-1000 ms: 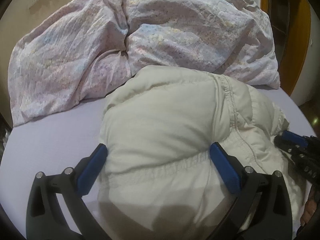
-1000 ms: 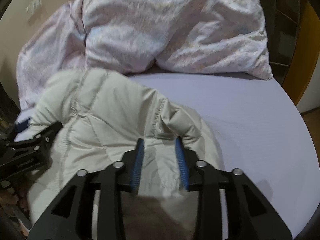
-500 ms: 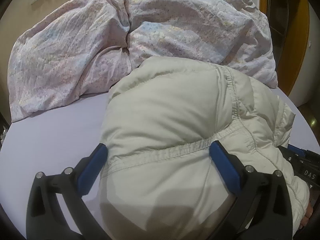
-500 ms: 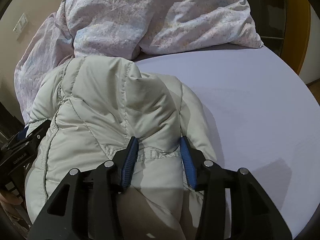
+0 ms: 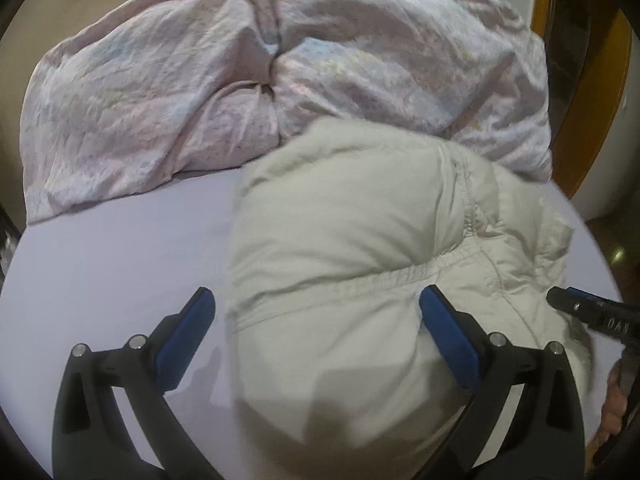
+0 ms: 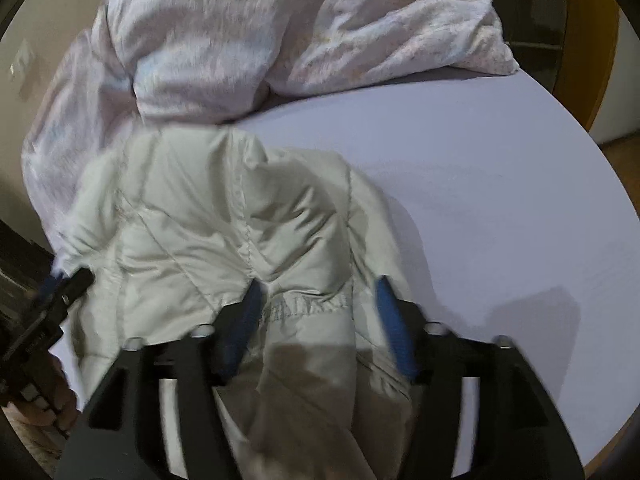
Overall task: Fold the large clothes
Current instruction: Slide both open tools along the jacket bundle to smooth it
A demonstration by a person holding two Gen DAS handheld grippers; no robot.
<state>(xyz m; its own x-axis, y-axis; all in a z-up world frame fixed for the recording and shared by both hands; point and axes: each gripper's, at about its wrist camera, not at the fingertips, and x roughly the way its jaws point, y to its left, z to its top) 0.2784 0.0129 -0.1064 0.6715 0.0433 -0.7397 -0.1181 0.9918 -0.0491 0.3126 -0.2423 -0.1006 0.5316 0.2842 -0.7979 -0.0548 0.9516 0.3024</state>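
Note:
A cream padded jacket (image 5: 352, 216) lies bunched on the lilac bed sheet (image 5: 112, 264); it also shows in the right wrist view (image 6: 208, 216). My left gripper (image 5: 316, 320) is open wide, its right pad against the jacket's seam and its left pad over bare sheet. My right gripper (image 6: 320, 308) is open, its jaws standing either side of a fold of the jacket hem without pinching it. The right gripper's tip (image 5: 576, 308) shows at the jacket's right edge in the left wrist view. The left gripper's tip (image 6: 68, 288) shows at the jacket's left edge.
A crumpled pink floral duvet (image 5: 248, 64) is heaped along the far side of the bed, also in the right wrist view (image 6: 248, 32). Bare sheet (image 6: 500, 184) lies right of the jacket. A wooden door frame (image 5: 600, 60) stands beyond the bed's right edge.
My right gripper's jaws have spread wider and no longer pinch the jacket fold. The jacket has sunk lower and shifted right in the left wrist view, leaving the left pad over bare sheet.

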